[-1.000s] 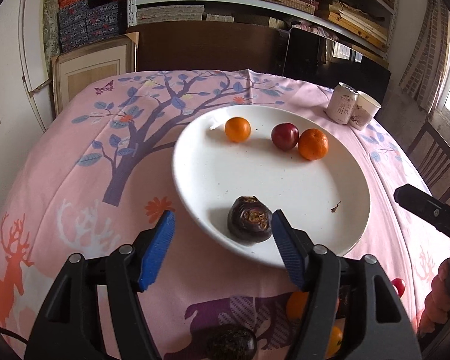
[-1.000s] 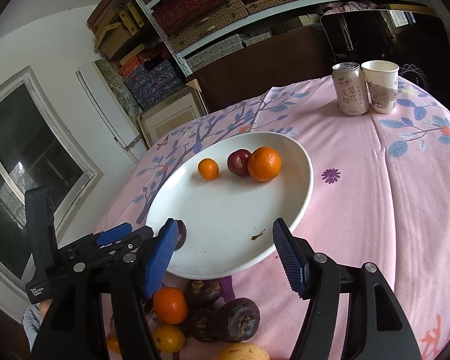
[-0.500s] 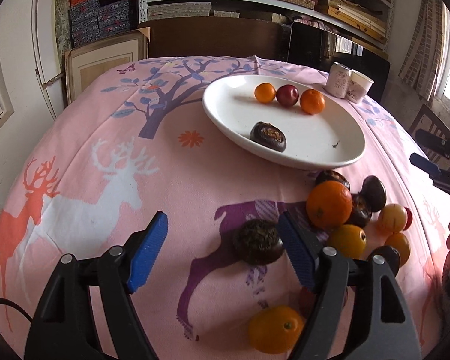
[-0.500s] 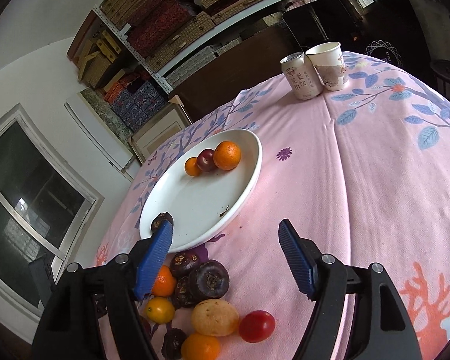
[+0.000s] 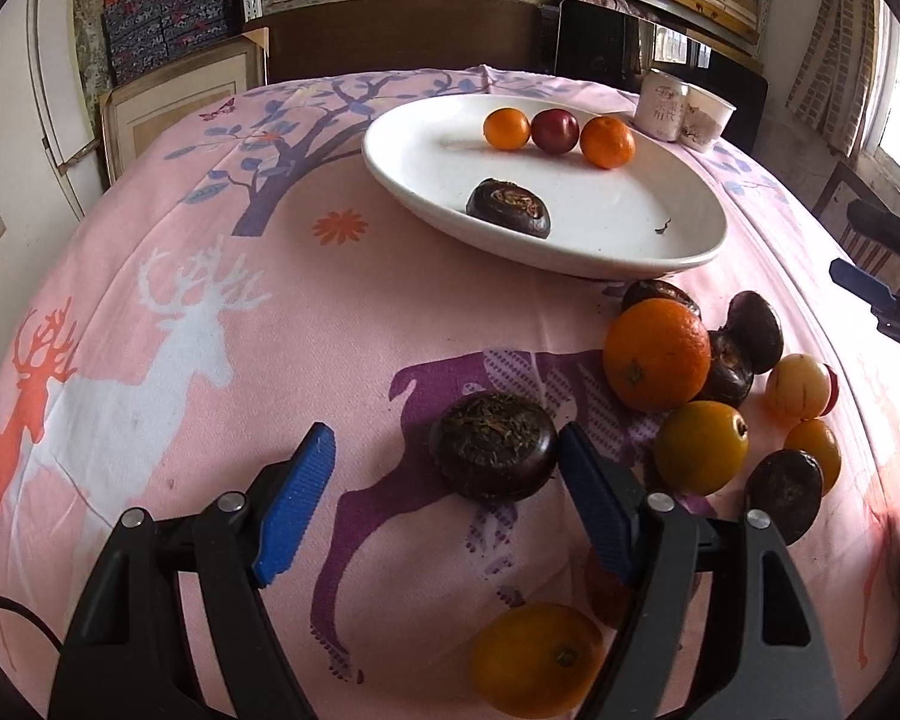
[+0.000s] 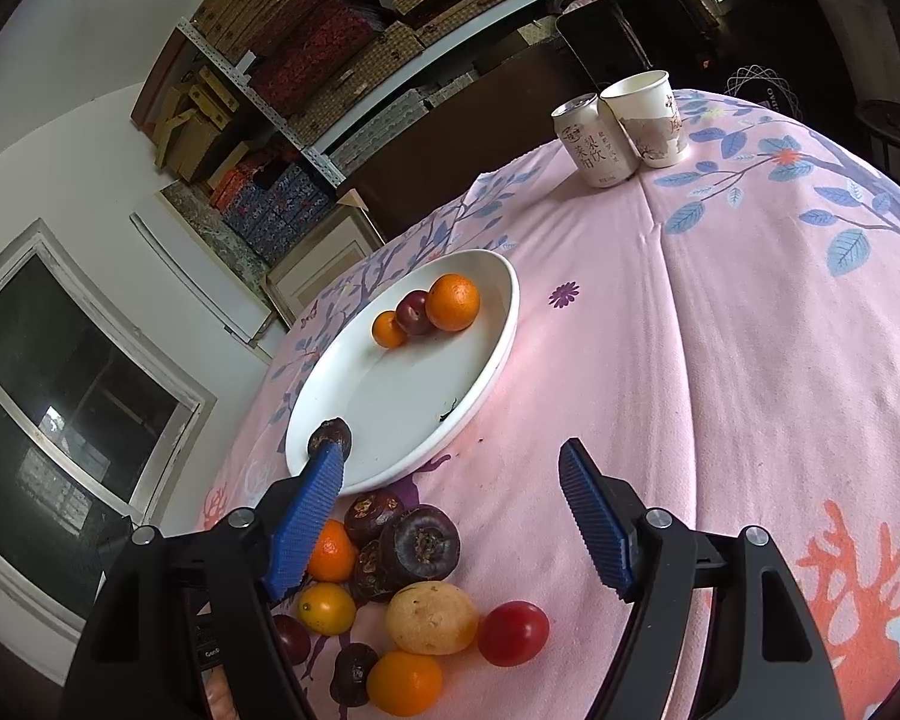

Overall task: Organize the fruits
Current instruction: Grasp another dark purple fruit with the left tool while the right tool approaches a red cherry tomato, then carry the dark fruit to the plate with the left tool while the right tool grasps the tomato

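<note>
A white plate (image 5: 708, 240) holds two oranges, a plum and a dark water chestnut (image 5: 510, 207). Loose fruit is piled on the pink cloth before it: a big orange (image 5: 657, 354), chestnuts and yellow fruits. My left gripper (image 5: 444, 507) is open low over the cloth, with one loose chestnut (image 5: 492, 447) between its jaws, close to the right pad and far from the left one. My right gripper (image 6: 450, 519) hangs open above the pile, over a dark chestnut (image 6: 423, 546), a yellow fruit (image 6: 432, 618) and a red tomato (image 6: 513, 633). It holds nothing.
A drink can (image 6: 594, 144) and a paper cup (image 6: 648, 120) stand together at the table's far side. A wooden chair (image 5: 864, 222) is at the right edge. Shelves with boxes fill the back wall. An orange (image 5: 534, 660) lies near my left gripper's right finger.
My left gripper drew back from the plate, leaving a chestnut there, and sank over the loose chestnut on the cloth. The right gripper pulled back and rolled, and now looks down on the pile.
</note>
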The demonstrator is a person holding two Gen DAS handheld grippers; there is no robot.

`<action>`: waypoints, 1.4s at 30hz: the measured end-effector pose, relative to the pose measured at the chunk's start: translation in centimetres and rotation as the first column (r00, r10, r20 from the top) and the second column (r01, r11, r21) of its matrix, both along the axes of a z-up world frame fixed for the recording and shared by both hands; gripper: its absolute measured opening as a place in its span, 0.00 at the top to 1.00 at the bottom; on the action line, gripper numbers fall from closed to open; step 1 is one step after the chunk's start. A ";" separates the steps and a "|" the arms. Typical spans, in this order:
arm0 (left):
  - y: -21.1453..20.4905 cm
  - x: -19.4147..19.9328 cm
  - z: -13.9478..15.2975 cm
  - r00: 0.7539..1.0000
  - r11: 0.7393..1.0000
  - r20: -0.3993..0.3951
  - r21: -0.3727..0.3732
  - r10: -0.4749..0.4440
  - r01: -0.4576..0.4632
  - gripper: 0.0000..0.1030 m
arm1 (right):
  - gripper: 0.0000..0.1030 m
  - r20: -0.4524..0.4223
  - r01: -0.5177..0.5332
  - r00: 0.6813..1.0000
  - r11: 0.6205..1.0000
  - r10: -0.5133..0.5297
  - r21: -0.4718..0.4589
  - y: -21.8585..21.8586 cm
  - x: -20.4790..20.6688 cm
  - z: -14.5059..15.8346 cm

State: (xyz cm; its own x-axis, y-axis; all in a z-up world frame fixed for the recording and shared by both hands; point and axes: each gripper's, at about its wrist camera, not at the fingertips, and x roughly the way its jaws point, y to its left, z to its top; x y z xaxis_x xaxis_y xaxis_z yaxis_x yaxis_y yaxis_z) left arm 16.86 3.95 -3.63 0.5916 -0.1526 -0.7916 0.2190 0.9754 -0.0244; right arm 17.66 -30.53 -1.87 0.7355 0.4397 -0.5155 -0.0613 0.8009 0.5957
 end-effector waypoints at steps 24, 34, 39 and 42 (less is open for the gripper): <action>2.3 0.6 0.4 0.996 0.993 0.000 -0.081 0.088 -0.088 0.59 | 0.27 -0.047 -0.027 0.999 0.989 0.021 -0.148 0.1 -4.2 -1.6; 1.7 0.5 0.1 0.998 0.996 -0.004 -0.056 0.068 -0.068 0.58 | 0.65 -0.131 -0.135 0.984 0.987 0.122 -0.091 0.8 -4.1 -3.6; 1.5 0.5 0.0 0.998 0.997 -0.006 -0.048 0.064 -0.064 0.58 | 0.65 -0.162 -0.141 0.978 0.989 0.131 -0.051 0.8 -3.7 -4.2; 1.4 0.4 0.0 0.998 0.997 -0.006 -0.043 0.062 -0.062 0.58 | 0.66 -0.178 -0.148 0.974 0.988 0.140 -0.034 0.9 -3.4 -4.6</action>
State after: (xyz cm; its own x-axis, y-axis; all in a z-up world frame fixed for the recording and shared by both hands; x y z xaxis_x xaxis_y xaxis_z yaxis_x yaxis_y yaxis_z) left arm 17.27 5.32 -3.64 0.5976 -0.1495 -0.7877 0.1580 0.9852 -0.0671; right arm 14.23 -29.60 -6.44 0.5629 0.5066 -0.6531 -0.0765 0.8187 0.5691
